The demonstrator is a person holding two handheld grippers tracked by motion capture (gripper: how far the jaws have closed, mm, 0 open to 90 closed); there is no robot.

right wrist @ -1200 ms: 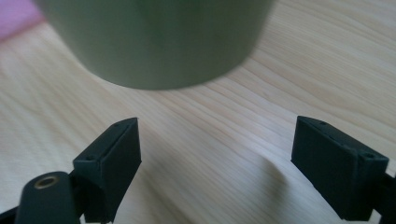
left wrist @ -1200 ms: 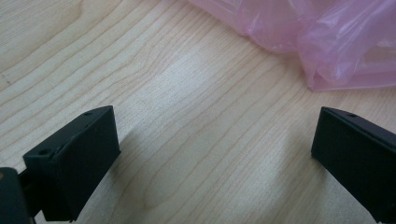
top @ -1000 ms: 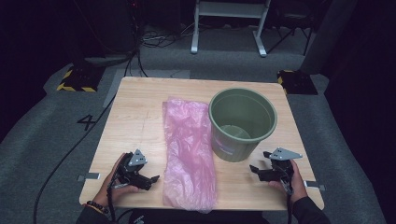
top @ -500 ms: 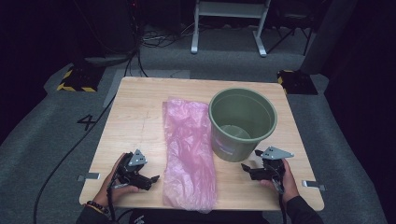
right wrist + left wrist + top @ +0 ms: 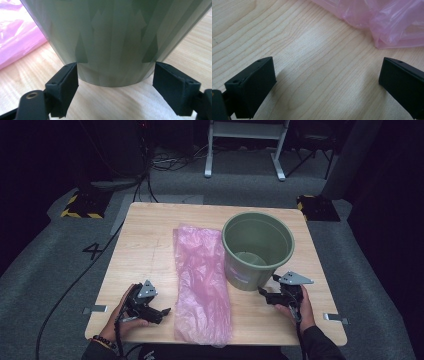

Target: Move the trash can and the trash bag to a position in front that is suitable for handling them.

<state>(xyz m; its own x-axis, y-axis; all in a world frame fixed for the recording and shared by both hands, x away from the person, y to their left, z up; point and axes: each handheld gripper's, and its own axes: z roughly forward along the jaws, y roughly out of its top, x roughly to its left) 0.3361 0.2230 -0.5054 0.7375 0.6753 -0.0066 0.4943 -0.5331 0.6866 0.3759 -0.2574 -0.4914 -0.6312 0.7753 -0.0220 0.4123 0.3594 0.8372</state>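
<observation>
A green plastic bucket [image 5: 250,279] stands upright on the right half of the wooden table [image 5: 150,250]. A crumpled pink plastic bag [image 5: 202,280] lies flat to its left. My right gripper [image 5: 264,295] sits low at the bucket's front foot. In the right gripper view its jaws have just been closing a little and stand open on either side of the bucket's base [image 5: 112,37], without a firm press. The bag's edge [image 5: 17,37] lies off to the left there. My left gripper [image 5: 162,312] rests open on the bare wood, with the bag [image 5: 387,20] just beyond its gripper [image 5: 325,72].
Small metal brackets [image 5: 95,309] [image 5: 335,316] stick out at the table's front corners. On the grey floor behind stand a white frame [image 5: 245,150] and yellow-black striped blocks [image 5: 80,205] [image 5: 315,207], with cables trailing at the left.
My right gripper has slid left and forward up to the bucket's base. The left gripper, the bag and the bucket have stayed put.
</observation>
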